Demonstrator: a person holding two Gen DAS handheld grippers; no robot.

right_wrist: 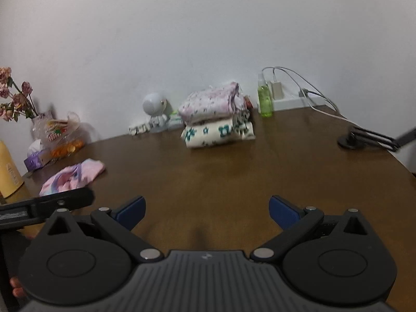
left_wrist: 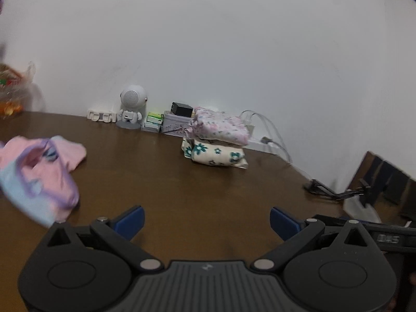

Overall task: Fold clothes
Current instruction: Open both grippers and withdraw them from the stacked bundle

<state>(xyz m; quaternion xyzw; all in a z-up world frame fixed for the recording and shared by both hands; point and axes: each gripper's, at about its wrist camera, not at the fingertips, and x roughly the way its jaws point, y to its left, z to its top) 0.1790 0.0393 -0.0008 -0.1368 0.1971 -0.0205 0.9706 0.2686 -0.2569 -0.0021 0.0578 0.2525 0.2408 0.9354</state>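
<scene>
Left tongs (left_wrist: 206, 222) and right tongs (right_wrist: 206, 211) level over table (left_wrist: 208, 182), jaws apart.

No legible text anywhere.

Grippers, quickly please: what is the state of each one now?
Left gripper: open, holding nothing.
Right gripper: open, holding nothing.

On the worktop (left_wrist: 182, 187) ahead of me, two folded garments sat stacked near the wall: one garment (left_wrist: 221, 127) lay on top of the other (left_wrist: 215, 154). Left of the stack, against the wall, stood a speaker (left_wrist: 131, 106). An unfolded garment (left_wrist: 39, 174) lay well apart at the worktop's left side. A bottle (right_wrist: 264, 98) stood right of the stack.
</scene>
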